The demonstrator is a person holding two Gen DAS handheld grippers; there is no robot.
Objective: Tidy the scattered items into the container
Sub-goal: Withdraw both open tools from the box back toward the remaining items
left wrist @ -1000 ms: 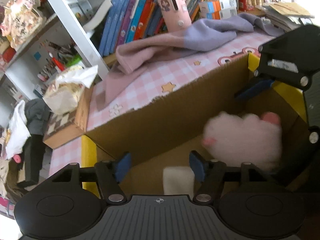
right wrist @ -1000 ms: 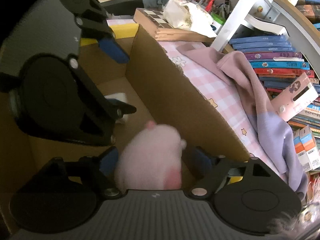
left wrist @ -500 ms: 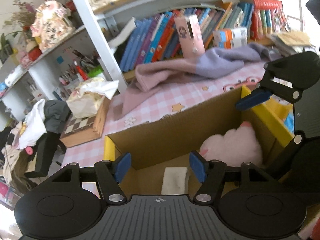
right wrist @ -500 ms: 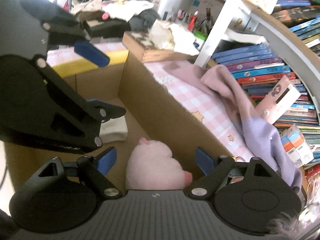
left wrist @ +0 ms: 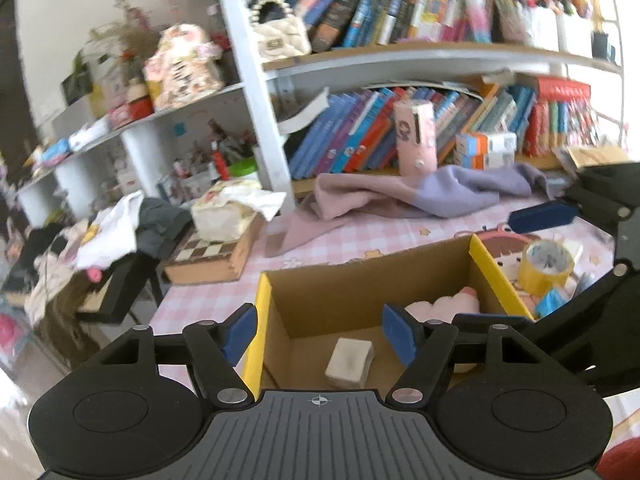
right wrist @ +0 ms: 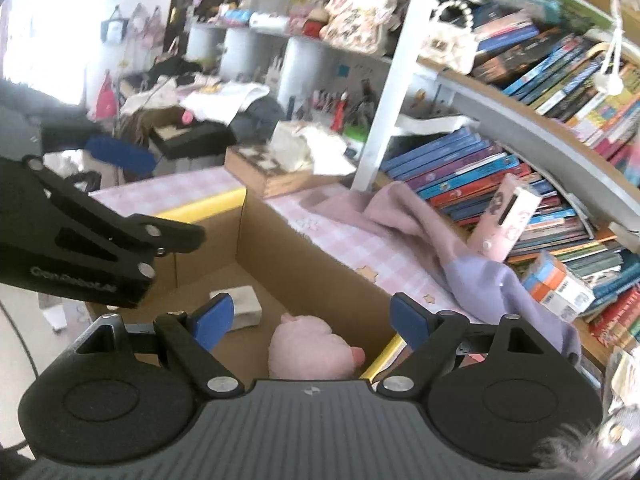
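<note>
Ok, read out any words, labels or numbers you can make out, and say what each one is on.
"GenRobot.AI": faint raised lettering, last letters unsure, on the side of the left claw, whose jaws are opening with nothing gripped between them.
Titles on the book spines: too blurred to read.
Print on the orange-and-white boxes: too small to read.
On the pink box: a cartoon figure, no legible words.
</note>
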